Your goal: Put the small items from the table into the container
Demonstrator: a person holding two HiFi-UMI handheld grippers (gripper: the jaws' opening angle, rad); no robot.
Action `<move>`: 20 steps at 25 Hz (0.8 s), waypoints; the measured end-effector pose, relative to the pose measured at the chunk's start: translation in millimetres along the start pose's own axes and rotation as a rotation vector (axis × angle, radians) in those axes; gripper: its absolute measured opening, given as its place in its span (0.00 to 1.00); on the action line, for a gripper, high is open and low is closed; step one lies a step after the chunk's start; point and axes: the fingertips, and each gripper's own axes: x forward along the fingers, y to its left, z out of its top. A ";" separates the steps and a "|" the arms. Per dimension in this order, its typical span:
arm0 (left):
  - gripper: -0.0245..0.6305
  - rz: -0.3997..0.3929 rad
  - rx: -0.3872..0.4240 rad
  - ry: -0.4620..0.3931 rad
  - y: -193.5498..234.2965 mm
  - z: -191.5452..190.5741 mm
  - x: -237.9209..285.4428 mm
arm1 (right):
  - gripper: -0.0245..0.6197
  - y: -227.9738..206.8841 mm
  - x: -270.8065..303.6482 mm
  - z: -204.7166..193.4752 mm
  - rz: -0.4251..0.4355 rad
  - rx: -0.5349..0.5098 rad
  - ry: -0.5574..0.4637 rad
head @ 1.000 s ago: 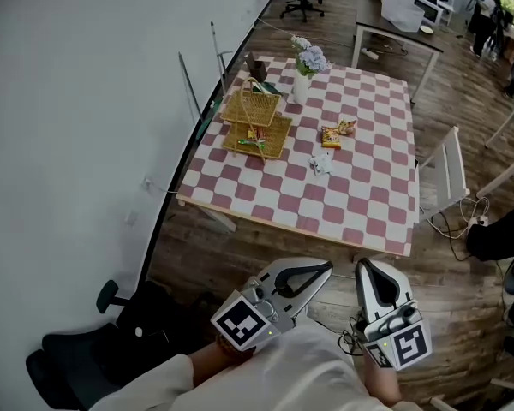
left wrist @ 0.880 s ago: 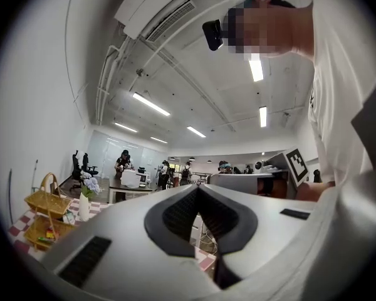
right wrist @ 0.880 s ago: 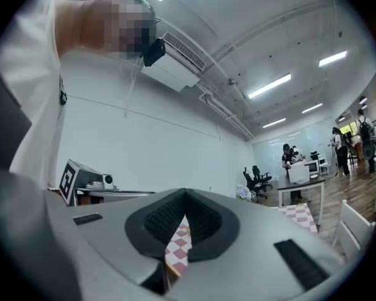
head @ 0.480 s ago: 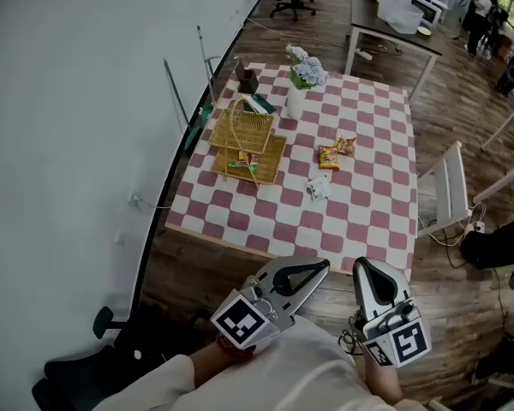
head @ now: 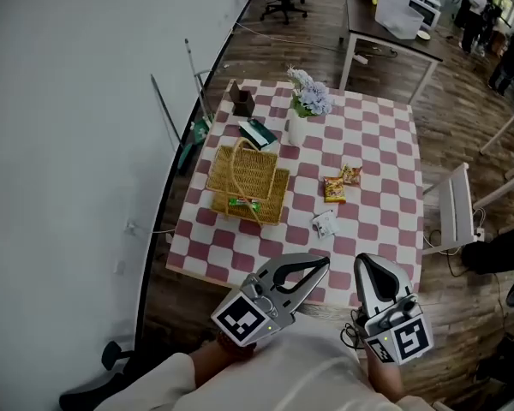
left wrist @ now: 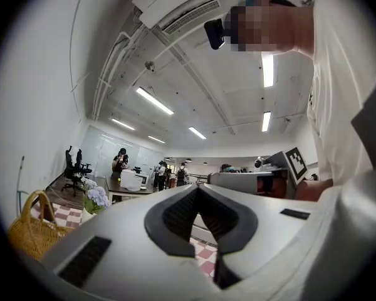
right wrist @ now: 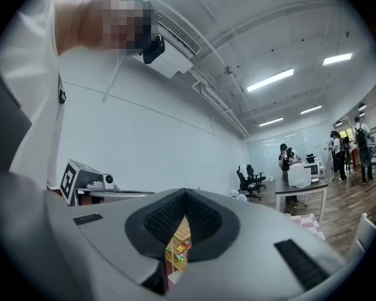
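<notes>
While the grey-white plastic left tool (head: 319, 265) and right tool (head: 365, 264) point level, each with ribbed jaws clenched on nothing, two crinkly orange snack packets (head: 334, 188) and a crumpled white packet (head: 325, 223) lie on the pink-and-white checkered desk (head: 379, 166), beside the woven straw basket (head: 244, 178), not touching it.

Left claw (left wrist: 197, 188), jaws together and empty; wicker basket (left wrist: 25, 240) and flowers (left wrist: 97, 197) at lower left
</notes>
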 end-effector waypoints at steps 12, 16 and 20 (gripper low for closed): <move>0.08 -0.017 -0.031 0.041 45.9 -7.4 30.0 | 0.07 -37.1 38.5 -8.6 -0.041 0.006 0.013; 0.08 0.002 -0.032 0.046 53.0 -9.4 38.0 | 0.07 -45.7 42.5 -15.4 -0.035 -0.002 0.037; 0.08 0.013 -0.037 0.066 63.6 -20.1 43.0 | 0.07 -58.1 50.0 -36.2 -0.054 -0.008 0.082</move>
